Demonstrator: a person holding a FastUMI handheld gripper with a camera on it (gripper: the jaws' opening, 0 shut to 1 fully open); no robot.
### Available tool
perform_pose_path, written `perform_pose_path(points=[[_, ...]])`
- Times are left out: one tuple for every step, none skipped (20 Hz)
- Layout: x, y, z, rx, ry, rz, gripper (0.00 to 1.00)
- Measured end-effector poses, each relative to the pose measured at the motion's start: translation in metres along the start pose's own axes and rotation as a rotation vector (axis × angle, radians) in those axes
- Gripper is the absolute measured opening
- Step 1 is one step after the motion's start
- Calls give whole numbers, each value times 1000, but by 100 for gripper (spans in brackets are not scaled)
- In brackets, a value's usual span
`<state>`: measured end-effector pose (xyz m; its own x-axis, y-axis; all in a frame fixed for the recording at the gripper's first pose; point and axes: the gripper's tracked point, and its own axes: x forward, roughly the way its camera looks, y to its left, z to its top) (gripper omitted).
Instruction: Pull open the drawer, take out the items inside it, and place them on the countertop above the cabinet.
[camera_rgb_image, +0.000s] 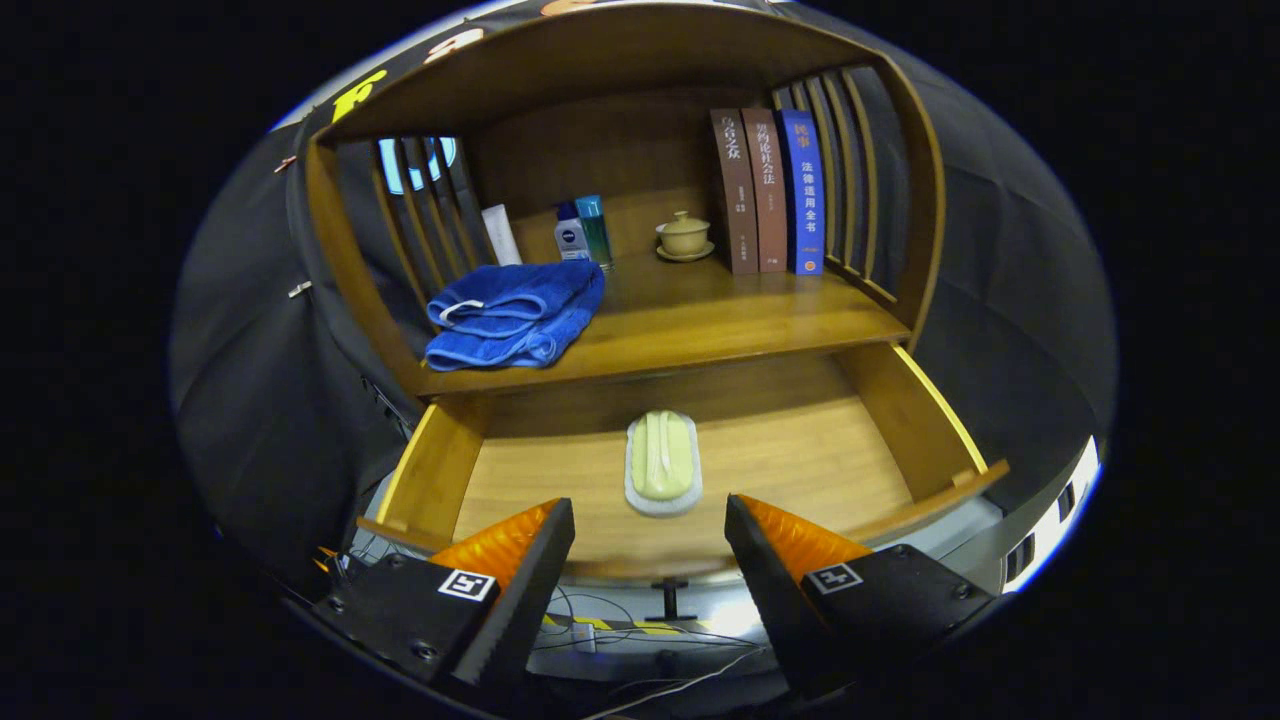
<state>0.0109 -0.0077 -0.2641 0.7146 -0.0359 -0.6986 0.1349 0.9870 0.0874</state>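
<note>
A: What's in front of the gripper (650, 520)?

B: A wooden cabinet (930, 230) w/ its drawer (930, 425) pulled out toward the camera; the drawer's floor is bare wood except for one item, a pale green bar on a white pad, prob. a soap or sponge (662, 462); it lies flat, lengthwise, near the middle of the drawer, closer to the front edge than the back.

A: And the fingers?

B: Spread wide, holding nothing; they sit at the drawer's front edge, one to each side; the soap lies just ahead of them, lined up w/ the gap between them; no contact w/ it.

A: What's on the countertop above?

B: The countertop (720, 320) is the shelf right over the drawer, w/ slatted sides & a curved top; at its left front, a folded blue towel (515, 312); behind the towel, a white tube (501, 234) & two small bottles (583, 230) standing upright, close together; mid-back, a small lidded cup on a saucer (685, 236); at the right, three books (768, 190) upright, side by side, touching, against the slatted side; the middle & front right of the countertop are bare wood.

A: Anything below?

B: Under the drawer front, cables (640, 650) on the floor, blurry.
</note>
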Motion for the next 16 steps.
perform_pose_path(points=[[14, 1, 9, -5, 18, 1, 97], [28, 2, 14, -4, 46, 5, 97], [44, 4, 16, -2, 77, 10, 97], [59, 2, 16, 0, 111, -2, 95], [72, -2, 16, -3, 144, -16, 92], [86, -5, 14, -7, 170, -33, 92], [100, -6, 12, -9, 197, -39, 91], [112, -5, 8, -10, 229, -38, 89], [121, -5, 1, -14, 265, -40, 84], [128, -7, -4, -21, 299, -50, 83], [137, -4, -8, -21, 320, -44, 75], [142, -8, -12, -29, 343, -63, 67], [146, -10, -15, -34, 368, -79, 58], [152, -12, -23, -38, 393, -87, 55], [152, -15, -26, -43, 419, -93, 55], [155, -17, -28, -55, 431, -105, 55]])
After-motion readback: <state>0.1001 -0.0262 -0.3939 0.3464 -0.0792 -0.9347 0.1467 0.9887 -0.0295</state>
